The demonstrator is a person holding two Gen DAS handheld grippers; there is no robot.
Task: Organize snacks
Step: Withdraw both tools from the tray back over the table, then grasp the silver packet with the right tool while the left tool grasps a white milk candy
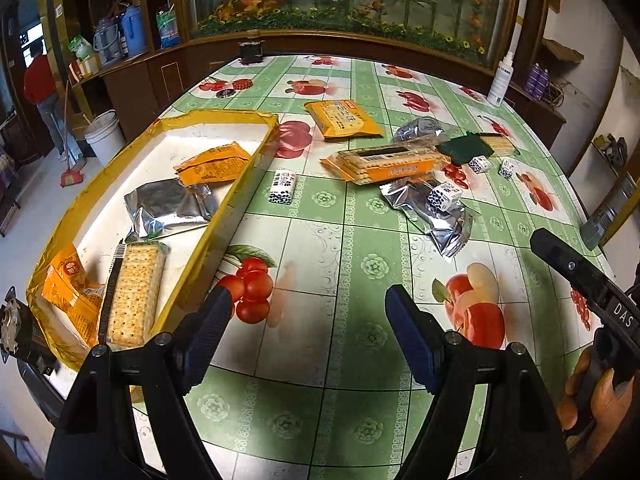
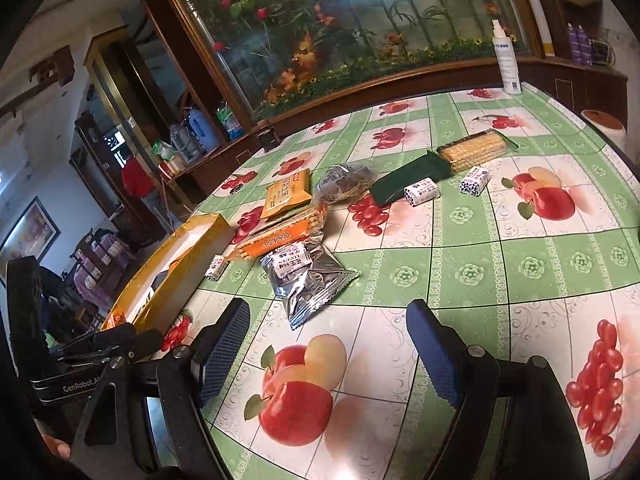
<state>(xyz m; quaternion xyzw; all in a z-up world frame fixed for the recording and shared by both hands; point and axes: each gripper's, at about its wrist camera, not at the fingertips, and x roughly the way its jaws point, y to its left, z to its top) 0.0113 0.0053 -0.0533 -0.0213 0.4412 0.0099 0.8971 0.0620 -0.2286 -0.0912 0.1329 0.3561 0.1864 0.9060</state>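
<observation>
A yellow-rimmed tray (image 1: 218, 113) (image 2: 208, 224) lies at the table's left and holds an orange packet (image 1: 216, 164), a silver pouch (image 1: 170, 206), a cracker pack (image 1: 136, 296) and another orange bag (image 1: 70, 284). Loose on the tablecloth are an orange packet (image 1: 344, 118) (image 2: 286, 194), a long cracker pack (image 1: 386, 162) (image 2: 280, 236), a silver pouch (image 1: 434, 216) (image 2: 310, 284), a green-ended cracker pack (image 2: 472, 152) and small white-blue candies (image 1: 283, 186) (image 2: 420, 191). My left gripper (image 1: 308, 312) is open over bare cloth beside the tray. My right gripper (image 2: 328, 328) is open, nothing between its fingers, just short of the silver pouch.
A white spray bottle (image 1: 500, 80) (image 2: 506, 60) stands at the table's far edge before a wooden cabinet with a floral panel. A small dark object (image 1: 251, 51) sits at the far rim. A person in red (image 1: 38, 80) stands far left by a white bucket (image 1: 105, 132).
</observation>
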